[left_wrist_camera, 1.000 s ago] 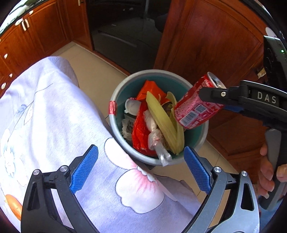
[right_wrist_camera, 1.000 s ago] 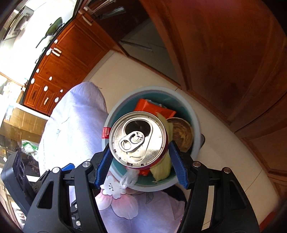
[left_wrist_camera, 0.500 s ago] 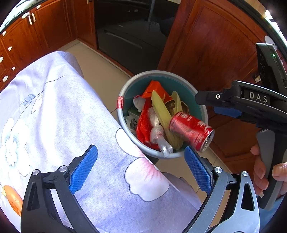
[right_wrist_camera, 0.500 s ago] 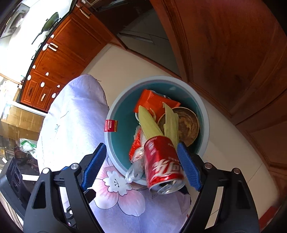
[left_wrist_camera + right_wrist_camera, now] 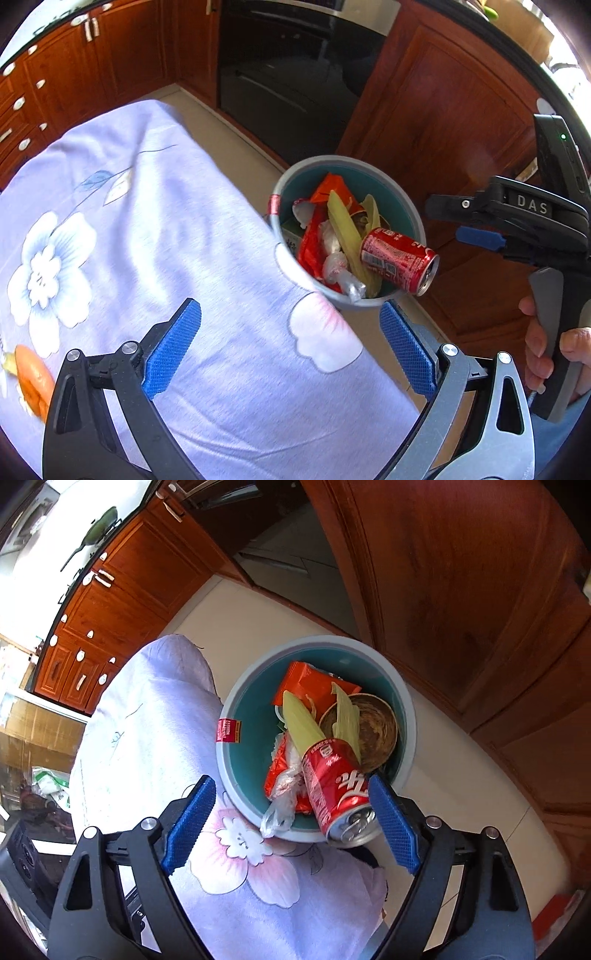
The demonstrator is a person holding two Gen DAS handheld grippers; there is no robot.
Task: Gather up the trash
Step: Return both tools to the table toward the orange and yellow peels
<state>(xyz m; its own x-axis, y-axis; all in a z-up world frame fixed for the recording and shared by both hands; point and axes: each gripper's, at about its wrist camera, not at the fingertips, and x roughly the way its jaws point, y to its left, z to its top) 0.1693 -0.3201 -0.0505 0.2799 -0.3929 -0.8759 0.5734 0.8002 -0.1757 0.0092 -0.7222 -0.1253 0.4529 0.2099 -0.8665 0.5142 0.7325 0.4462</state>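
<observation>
left tool (image 5: 290,343) hanging wide open over the lilac flowered cloth (image 5: 147,240) covering the worktop, nothing between its blue pads (image 5: 173,347); orange scrap (image 5: 33,376) lying on the cloth at the near left edge

right tool (image 5: 291,821) spreading its jaws further apart, pads not pressing on anything, red soda can (image 5: 334,790) lying free just ahead of the right pad; hand (image 5: 554,350) gripping that tool's handle at the far right of the left view

just beyond the cloth's edge, standing on the pale floor (image 5: 258,616): grey bin (image 5: 408,720) with teal inside, red sticker (image 5: 228,731) on its rim; can resting tilted on the near rim, opened top poking out over the edge, base lying on yellow-green corn husks (image 5: 303,723); also lying inside: red wrappers (image 5: 306,681), clear plastic bag (image 5: 277,812), brown bowl (image 5: 373,727)

farther back, standing around: reddish wooden cabinets (image 5: 436,110), dark oven front (image 5: 295,74)
</observation>
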